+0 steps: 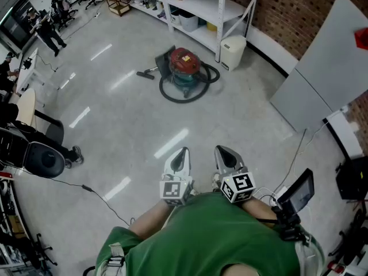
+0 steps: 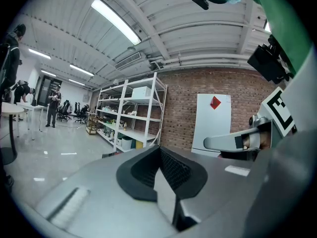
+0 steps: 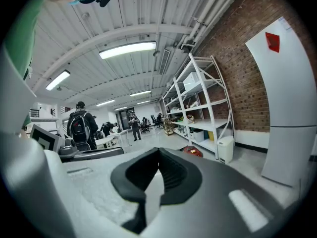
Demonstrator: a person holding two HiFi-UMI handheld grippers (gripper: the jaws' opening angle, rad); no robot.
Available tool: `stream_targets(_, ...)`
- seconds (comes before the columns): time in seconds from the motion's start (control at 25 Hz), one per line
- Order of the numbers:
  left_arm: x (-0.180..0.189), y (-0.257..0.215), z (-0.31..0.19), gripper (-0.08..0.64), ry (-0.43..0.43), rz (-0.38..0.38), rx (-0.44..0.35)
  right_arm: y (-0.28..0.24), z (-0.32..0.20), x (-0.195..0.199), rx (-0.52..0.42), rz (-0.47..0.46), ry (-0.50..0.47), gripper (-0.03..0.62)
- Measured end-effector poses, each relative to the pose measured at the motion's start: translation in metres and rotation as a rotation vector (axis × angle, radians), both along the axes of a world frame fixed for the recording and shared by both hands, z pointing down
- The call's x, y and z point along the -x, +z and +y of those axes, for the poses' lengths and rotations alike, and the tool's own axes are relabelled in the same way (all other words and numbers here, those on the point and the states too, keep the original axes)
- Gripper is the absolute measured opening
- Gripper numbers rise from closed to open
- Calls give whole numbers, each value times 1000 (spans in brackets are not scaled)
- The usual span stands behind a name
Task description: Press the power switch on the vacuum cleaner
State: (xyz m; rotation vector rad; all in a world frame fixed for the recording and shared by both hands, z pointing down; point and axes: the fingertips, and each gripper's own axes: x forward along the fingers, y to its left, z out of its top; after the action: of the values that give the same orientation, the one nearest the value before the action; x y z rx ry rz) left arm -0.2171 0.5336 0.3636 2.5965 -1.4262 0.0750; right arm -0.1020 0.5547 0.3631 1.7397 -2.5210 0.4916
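Far across the floor [image 1: 144, 125]: red vacuum cleaner [image 1: 184, 66], beside white shelf [image 1: 214, 6] and bin [image 1: 233, 52].
Left gripper [image 1: 182, 154]: jaws closed, empty.
Right gripper [image 1: 224, 152]: jaws closed, empty.

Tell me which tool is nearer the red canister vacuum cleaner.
Left, marginally. The left tool points straight at the red canister vacuum cleaner from well short of it; the right tool sits equally far back but offset to its right.
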Motion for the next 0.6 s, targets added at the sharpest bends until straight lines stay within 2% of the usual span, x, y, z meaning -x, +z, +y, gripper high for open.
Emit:
stream_targets(0.28,3,-1,0,8,-4,7,2,-2,2,2,-1,-6,2,3)
stream_targets(0.6,-19,-1,-16,8,-1,4,5,-1,-13,-17,4,-20,0,3)
